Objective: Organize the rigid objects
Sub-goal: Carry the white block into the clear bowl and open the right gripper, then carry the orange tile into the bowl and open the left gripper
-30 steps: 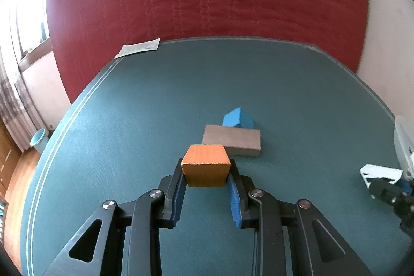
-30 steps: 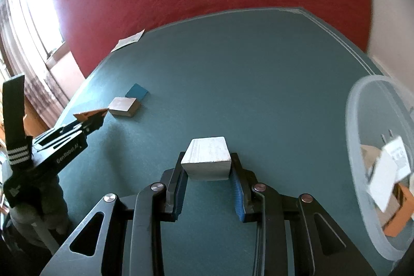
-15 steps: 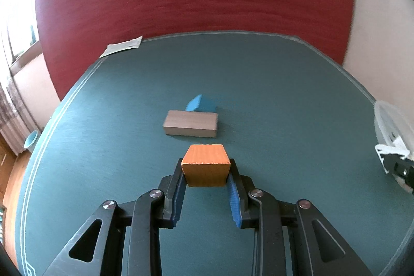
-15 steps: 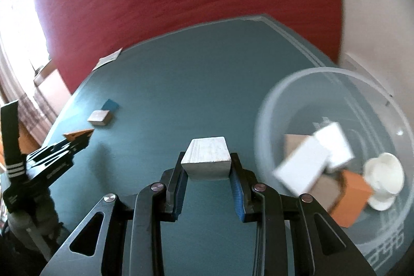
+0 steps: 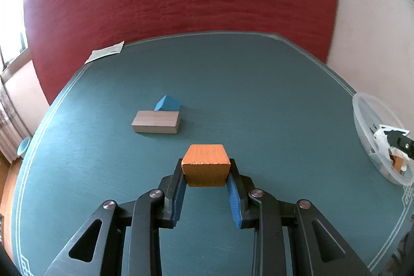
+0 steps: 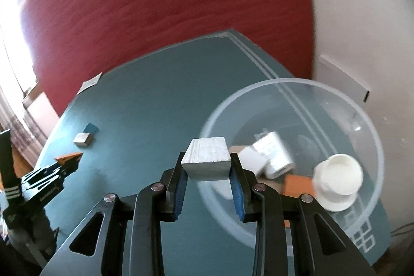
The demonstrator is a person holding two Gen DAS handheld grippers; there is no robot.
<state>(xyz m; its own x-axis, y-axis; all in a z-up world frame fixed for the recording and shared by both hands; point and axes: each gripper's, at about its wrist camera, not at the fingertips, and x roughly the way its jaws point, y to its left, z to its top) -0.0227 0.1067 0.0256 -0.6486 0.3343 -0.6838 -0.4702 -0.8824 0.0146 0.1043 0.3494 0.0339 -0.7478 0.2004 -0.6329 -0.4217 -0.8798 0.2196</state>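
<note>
Daylight entered from a window (image 6: 10,38) at upper left, blown out white in the right wrist view. Bowl (image 6: 292,84) contents were motion-blurred. Fisheye bending and dark vignetting marked all corners.

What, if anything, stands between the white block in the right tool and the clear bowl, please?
Nothing visible does. The right tool holds the white block just before the clear bowl, whose near rim is the only thing to clear; the other blocks already lie inside.

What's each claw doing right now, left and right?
Left claw: shut on the orange block.
Right claw: shut on the pale grey block.
</note>
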